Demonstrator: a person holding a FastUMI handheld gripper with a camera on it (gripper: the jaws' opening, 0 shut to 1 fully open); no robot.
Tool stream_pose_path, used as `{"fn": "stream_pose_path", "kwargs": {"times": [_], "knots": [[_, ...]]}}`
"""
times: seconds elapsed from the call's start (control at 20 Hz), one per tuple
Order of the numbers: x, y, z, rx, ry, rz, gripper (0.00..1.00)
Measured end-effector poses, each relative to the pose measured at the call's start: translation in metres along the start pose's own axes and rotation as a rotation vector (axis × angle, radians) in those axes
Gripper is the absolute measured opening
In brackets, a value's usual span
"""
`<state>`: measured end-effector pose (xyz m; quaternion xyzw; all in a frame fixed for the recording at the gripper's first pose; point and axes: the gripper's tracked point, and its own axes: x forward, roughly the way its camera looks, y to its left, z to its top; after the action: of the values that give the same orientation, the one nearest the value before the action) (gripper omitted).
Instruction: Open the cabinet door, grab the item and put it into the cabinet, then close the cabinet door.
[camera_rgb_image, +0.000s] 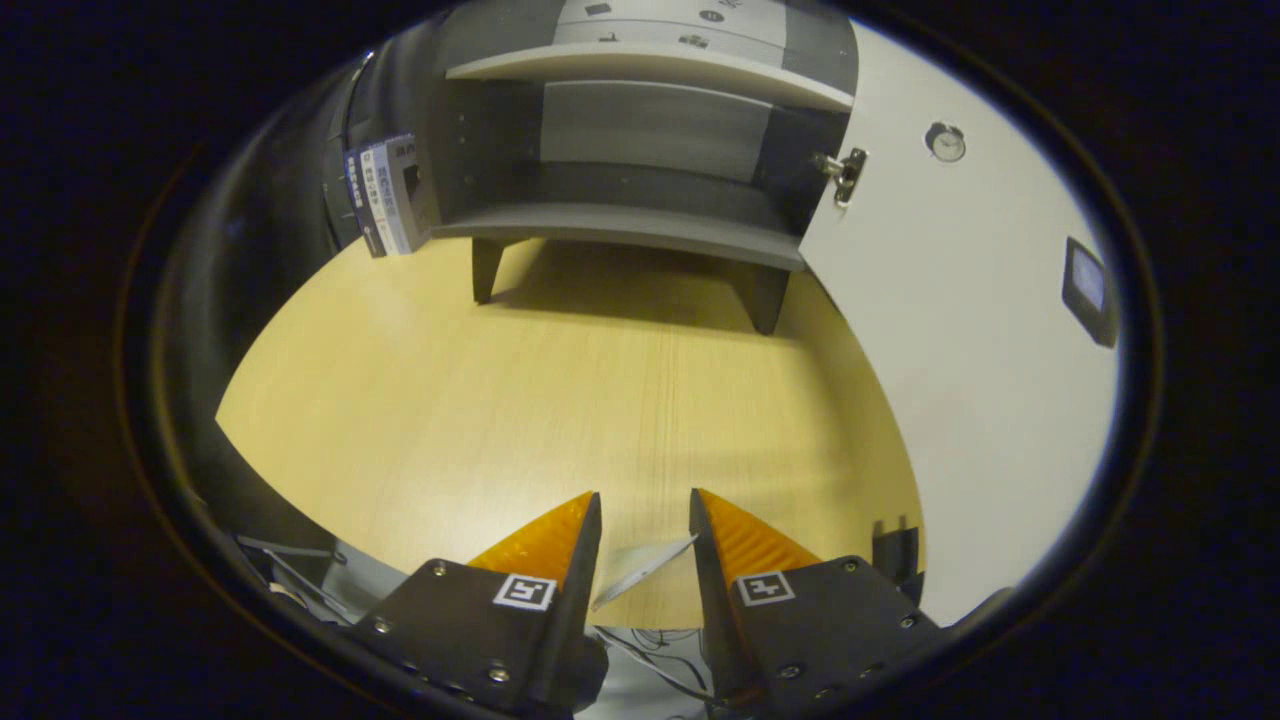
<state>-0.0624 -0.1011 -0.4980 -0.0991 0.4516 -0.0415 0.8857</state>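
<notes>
A grey cabinet (640, 225) on short legs stands at the far side of the wooden table (560, 400). Its white door (960, 350) is swung wide open to the right, hung on a metal hinge (843, 172), and the lower shelf inside looks bare. The item, a small blue and white box (388, 195), stands upright just left of the cabinet, against the dark wall. My gripper (645, 500) hovers over the near part of the table, far short of both. It is open, with nothing held between its fingers.
A round knob (945, 142) and a small dark tag (1088, 290) sit on the open door. The door reaches forward along the right side of the table. Cables and a pale strip (640, 570) lie below the table's near edge.
</notes>
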Motion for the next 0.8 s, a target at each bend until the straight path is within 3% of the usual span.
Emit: {"fn": "stream_pose_path", "kwargs": {"times": [0.8], "knots": [[-0.114,0.015,0.243,0.033,-0.411,0.079,0.51]]}}
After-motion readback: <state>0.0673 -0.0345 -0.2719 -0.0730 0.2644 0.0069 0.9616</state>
